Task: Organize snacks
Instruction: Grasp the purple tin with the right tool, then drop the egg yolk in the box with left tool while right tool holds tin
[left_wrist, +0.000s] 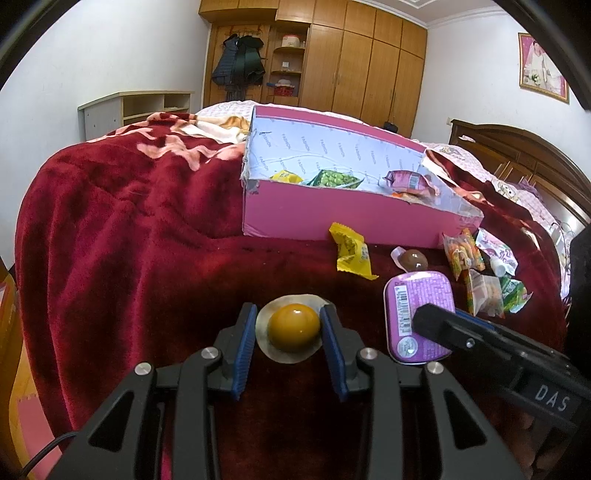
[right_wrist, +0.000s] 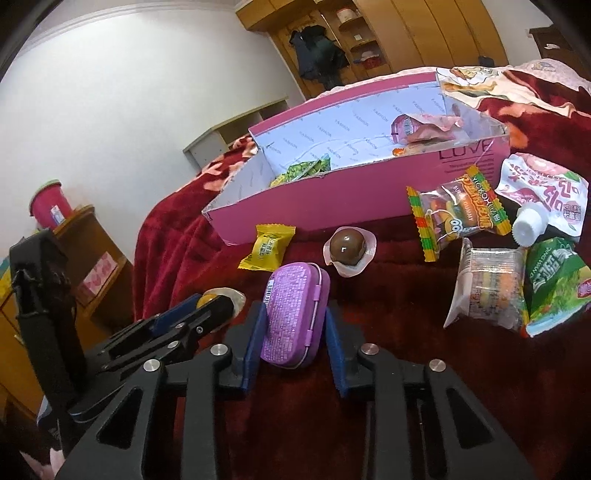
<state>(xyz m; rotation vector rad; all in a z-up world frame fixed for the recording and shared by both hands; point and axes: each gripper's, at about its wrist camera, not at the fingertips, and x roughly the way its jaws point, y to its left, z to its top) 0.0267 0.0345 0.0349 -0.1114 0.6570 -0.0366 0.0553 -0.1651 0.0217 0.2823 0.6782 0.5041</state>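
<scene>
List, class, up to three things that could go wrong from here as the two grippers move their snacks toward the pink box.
1. The left gripper pinches a round yellow jelly cup by its sides; it could squirt out.
2. The right gripper holds the purple tin near one end, so it may tilt or slip.
3. The pink box has a torn, sagging right corner; snacks dropped there might spill onto the red blanket.

L gripper (left_wrist: 288, 328) & R gripper (right_wrist: 293, 325) side by side, tilted down, jaws nearly closed.
</scene>
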